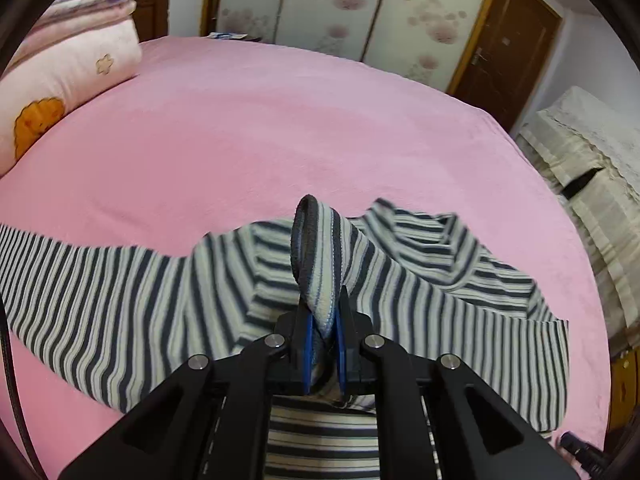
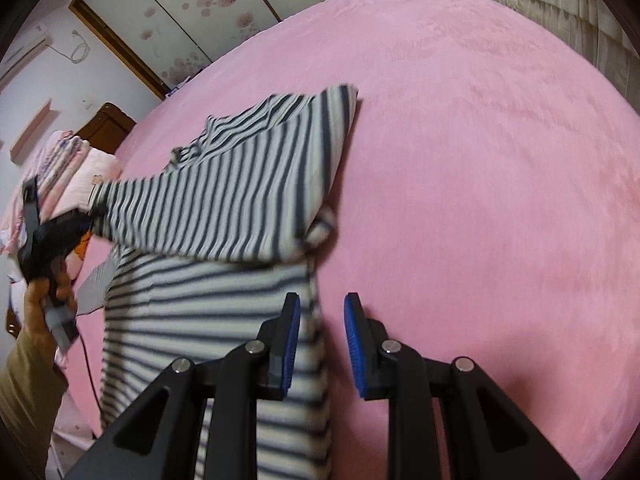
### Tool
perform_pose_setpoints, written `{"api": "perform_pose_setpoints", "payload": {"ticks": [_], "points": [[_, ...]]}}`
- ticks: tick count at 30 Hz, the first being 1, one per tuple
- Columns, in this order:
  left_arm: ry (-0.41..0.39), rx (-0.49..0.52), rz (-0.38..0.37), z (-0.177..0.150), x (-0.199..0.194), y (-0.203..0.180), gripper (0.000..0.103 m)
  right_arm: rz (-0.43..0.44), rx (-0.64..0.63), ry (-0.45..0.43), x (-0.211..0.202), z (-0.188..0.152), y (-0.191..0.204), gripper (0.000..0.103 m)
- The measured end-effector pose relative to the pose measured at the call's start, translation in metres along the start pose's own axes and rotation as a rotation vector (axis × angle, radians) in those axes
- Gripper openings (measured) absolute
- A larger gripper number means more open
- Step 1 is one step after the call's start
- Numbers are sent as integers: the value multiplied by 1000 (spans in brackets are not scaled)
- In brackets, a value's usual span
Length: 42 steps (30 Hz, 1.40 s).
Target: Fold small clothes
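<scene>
A small dark-and-white striped shirt (image 1: pixel 120 280) lies spread on the pink bed (image 1: pixel 240 120). My left gripper (image 1: pixel 324 344) is shut on a dark-edged hem of it, and a loop of that fabric (image 1: pixel 316 248) stands up between the blue pads. In the right wrist view a hand holds the left gripper (image 2: pixel 94 216) at the left, lifting one part of the shirt (image 2: pixel 240 184) over the rest. My right gripper (image 2: pixel 320 340) is open just above the shirt's right edge. Its left finger (image 2: pixel 294 340) hangs over the cloth and nothing is pressed between the pads.
Folded pink blankets and a pillow (image 1: pixel 68 64) are stacked at the head of the bed. A flowered wardrobe (image 1: pixel 340 4) and a brown door (image 1: pixel 508 48) stand behind. Covered furniture (image 1: pixel 580 168) sits past the bed's right edge. Pink bed surface (image 2: pixel 480 160) stretches right of the shirt.
</scene>
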<state>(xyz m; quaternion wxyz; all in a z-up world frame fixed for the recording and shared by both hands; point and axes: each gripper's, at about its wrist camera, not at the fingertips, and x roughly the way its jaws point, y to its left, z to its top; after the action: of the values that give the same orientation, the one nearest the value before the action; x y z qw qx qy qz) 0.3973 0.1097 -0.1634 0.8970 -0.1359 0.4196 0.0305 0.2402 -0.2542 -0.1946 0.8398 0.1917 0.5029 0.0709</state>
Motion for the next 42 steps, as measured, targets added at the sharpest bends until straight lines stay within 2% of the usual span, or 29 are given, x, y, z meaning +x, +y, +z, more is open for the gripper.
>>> {"api": "perform_pose_setpoints", "payload": {"ticks": [6,15,21,26,27,28,32,36,40,42], "points": [[-10,-110,-4,-10,2,28,7,-92,-125,19,23,13,9,23],[31,-210,-27,-27,14,50,7,-106,-163,-14,45,25,26,23],[27,-198,-41,-22,11,47,7,-28,-179,-51,39,30,36,23],[21,-179,-41,-17,9,43,8,-89,-200,-57,47,29,39,23],[19,-183,-41,-17,9,43,8,-98,-197,-61,48,29,38,20],[19,-187,-40,-17,9,44,8,-112,-192,-76,49,28,37,7],[8,-181,-9,-22,11,50,8,-182,-146,-153,37,19,30,5],[31,-205,-2,-30,19,61,8,-238,-106,-151,40,10,24,5],[75,-202,-25,-41,29,64,9,-197,9,-145,39,8,7,5],[85,-189,-24,-44,32,63,10,-180,41,-112,40,7,1,5]]}}
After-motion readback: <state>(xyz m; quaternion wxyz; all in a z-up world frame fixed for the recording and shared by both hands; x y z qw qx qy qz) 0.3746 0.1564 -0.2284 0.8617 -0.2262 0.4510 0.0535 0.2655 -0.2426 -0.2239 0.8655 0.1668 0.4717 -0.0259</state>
